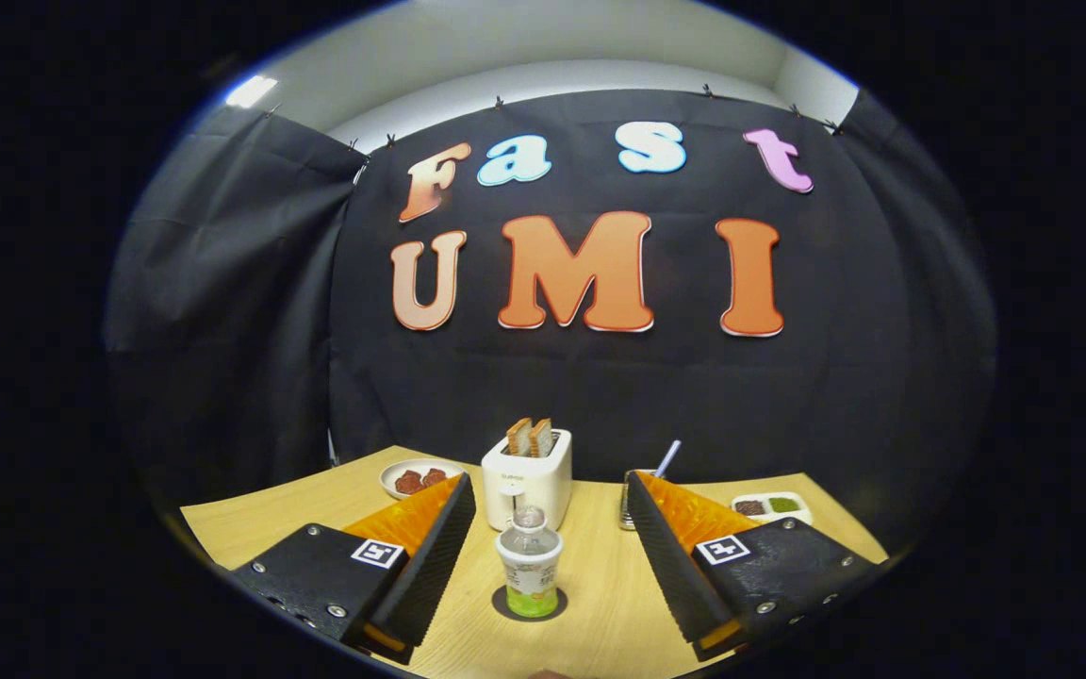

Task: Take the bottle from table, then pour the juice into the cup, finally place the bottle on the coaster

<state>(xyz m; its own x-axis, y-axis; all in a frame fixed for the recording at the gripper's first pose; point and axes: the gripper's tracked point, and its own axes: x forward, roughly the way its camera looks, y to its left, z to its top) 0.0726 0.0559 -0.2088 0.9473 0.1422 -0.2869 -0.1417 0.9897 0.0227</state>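
The gripper (551, 528) had its fingers spread wide apart, not touching anything, and the bottle (530, 564) stood upright between them on a dark round coaster (503, 606) on the wooden table (600, 585). Just beyond the bottle sat a white toaster (528, 481) with two slices sticking up, and a glass cup (627, 505) with a straw peeked out behind the right finger, plus a plate (417, 477) beyond the left finger.

No words or numbers here can be read. Each finger of the tool (548, 488) has a small white square sign with a black pattern on it, one on the left finger (378, 554) and one on the right finger (724, 549). The fingers are spread wide apart, touching nothing. The bottle (529, 561) between them has a label, and the toaster (526, 481) has a tiny mark, both too small to read.
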